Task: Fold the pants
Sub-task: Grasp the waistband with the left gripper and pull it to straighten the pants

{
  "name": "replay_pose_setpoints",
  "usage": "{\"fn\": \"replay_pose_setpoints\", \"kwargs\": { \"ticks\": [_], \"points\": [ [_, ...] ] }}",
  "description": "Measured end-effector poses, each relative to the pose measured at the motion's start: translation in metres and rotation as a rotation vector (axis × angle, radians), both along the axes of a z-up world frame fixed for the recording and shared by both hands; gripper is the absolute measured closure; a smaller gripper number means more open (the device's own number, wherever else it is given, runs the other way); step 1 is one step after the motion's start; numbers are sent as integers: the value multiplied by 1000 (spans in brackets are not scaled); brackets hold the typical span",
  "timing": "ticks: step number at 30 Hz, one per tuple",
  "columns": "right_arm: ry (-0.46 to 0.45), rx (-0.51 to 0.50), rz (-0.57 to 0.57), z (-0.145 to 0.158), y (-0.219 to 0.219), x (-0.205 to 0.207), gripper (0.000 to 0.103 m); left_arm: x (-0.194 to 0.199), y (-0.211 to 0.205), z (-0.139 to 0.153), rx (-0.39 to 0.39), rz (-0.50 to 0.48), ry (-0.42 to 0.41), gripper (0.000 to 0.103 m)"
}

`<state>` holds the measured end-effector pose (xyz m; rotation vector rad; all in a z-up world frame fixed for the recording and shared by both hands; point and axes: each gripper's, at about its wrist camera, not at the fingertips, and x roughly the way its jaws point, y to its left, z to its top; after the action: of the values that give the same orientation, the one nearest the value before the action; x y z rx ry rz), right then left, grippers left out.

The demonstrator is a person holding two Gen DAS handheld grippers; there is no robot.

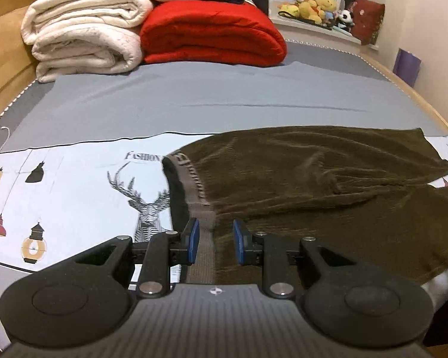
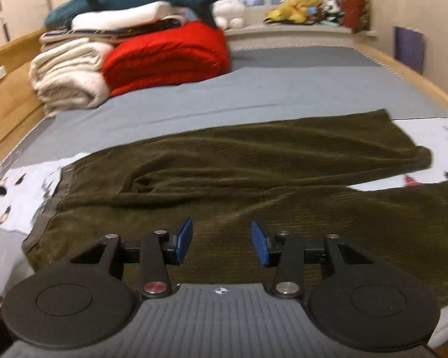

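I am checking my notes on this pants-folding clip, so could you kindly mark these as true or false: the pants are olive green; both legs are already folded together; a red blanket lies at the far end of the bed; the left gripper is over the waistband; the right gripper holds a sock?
1. The pants are olive green. True.
2. Both legs are folded together. False: they lie spread apart on the bed.
3. A red blanket lies at the far end. True.
4. The left gripper is over the waistband. True.
5. The right gripper holds a sock. False: it is open above the pants, holding nothing.
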<state>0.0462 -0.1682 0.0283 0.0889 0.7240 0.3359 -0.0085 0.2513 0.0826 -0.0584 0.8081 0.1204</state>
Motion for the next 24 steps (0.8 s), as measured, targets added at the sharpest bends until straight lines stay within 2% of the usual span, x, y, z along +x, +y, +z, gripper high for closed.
{"fn": "replay_pose_setpoints", "kwargs": {
  "ticks": [1,3,4,5,7,10,11,13,15,18,22,24],
  "points": [
    [6,-13,18,-3,6,0,56,-5,4,-8,-19,11,-6,75],
    [17,-45,61,-9,20,0,56,-13,22,-36,-115,59,-25,75],
    [21,-68,86,-12,29,-2,56,-12,29,-53,-164,71,11,75],
    [27,-91,111,-14,39,-4,56,0,33,-67,-161,85,144,79],
    [38,-121,163,-19,56,-6,56,3,36,-69,-99,88,129,79],
    [59,-185,236,-28,77,-10,55,9,43,-75,-168,74,148,76],
    [70,-215,259,-33,84,-10,55,10,44,-77,-165,77,163,75],
    [116,-282,308,-45,99,-10,54,13,43,-76,-156,70,161,69],
    [172,-365,343,-60,112,-11,54,18,43,-73,-169,72,148,54],
    [224,-461,383,-76,128,-14,54,31,43,-80,-175,93,175,49],
    [225,-473,390,-79,141,-15,54,50,40,-95,-158,114,236,38],
    [224,-458,373,-77,144,-14,54,56,38,-103,-141,127,270,30]
  ]
}}
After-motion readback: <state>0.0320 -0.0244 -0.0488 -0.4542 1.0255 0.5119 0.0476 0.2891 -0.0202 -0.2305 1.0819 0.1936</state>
